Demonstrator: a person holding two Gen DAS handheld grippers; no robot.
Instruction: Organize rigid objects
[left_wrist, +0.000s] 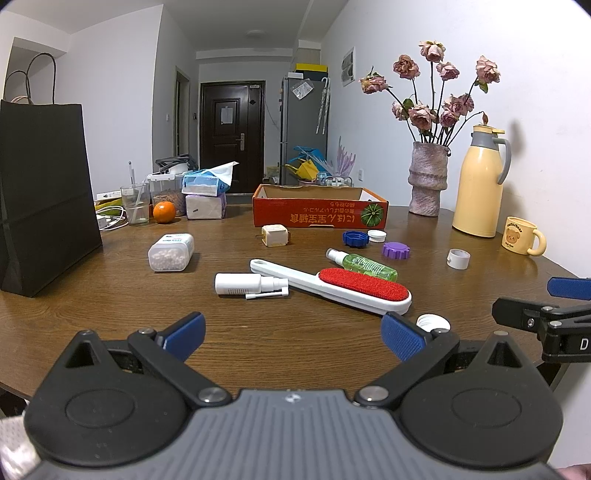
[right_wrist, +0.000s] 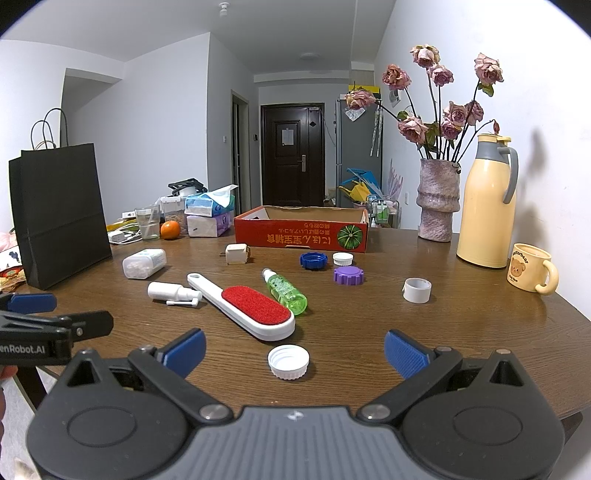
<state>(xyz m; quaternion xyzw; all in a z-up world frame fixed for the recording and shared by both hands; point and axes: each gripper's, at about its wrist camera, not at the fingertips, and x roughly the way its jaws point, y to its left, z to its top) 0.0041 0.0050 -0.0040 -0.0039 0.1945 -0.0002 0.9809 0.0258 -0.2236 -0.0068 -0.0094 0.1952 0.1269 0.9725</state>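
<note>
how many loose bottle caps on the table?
4. Blue cap and small white cap by the red box, purple cap just nearer, big white cap at the right gripper. Box contents hidden.

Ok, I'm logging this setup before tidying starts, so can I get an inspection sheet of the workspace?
Surface: wooden table, loose items scattered.
Job's things: lint brush, green spray bottle, white spray bottle, pill container, caps; red box open.
Clutter: black bag, orange, tissue packs, vase, thermos, mug.
Grippers: left hand-held gripper and right hand-held gripper open, empty.
Cables: white cord by the bag.
Surroundings: dark door, fridge.
</note>
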